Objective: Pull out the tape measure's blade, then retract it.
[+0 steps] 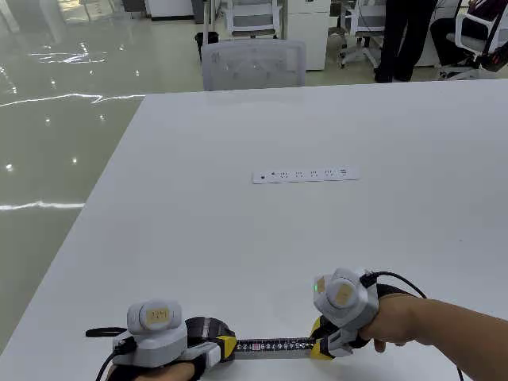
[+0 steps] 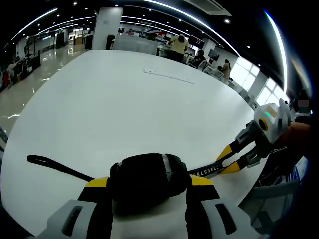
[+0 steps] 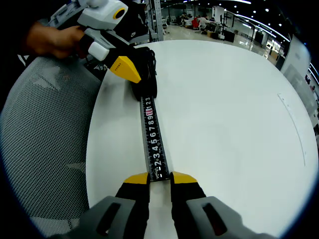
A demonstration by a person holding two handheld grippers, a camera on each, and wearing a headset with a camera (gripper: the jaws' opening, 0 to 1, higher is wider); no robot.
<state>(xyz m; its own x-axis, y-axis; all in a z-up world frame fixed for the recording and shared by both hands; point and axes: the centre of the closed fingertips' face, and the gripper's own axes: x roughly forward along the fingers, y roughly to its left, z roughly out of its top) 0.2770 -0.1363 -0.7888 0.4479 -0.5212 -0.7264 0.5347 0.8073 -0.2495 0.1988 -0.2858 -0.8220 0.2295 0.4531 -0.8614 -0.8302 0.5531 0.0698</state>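
Currently: left gripper (image 2: 149,182) clamped on black tape measure case (image 2: 143,172) at the desk's (image 1: 317,230) near edge; right gripper (image 3: 159,177) pinches the blade (image 3: 151,132) tip, short length out. Judgement: pull straight, level with desk, case steady; avoid kinking.

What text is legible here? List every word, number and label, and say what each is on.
"2 3 4 5 6 7 8 9", an unreadable red figure, then "1 2 3": on the tape blade, read from the right gripper towards the case.
Left sticker, on top of the left gripper: too blurred to read.
Right sticker, on top of the right gripper: too blurred to read.
Power strip: marks too small to read.
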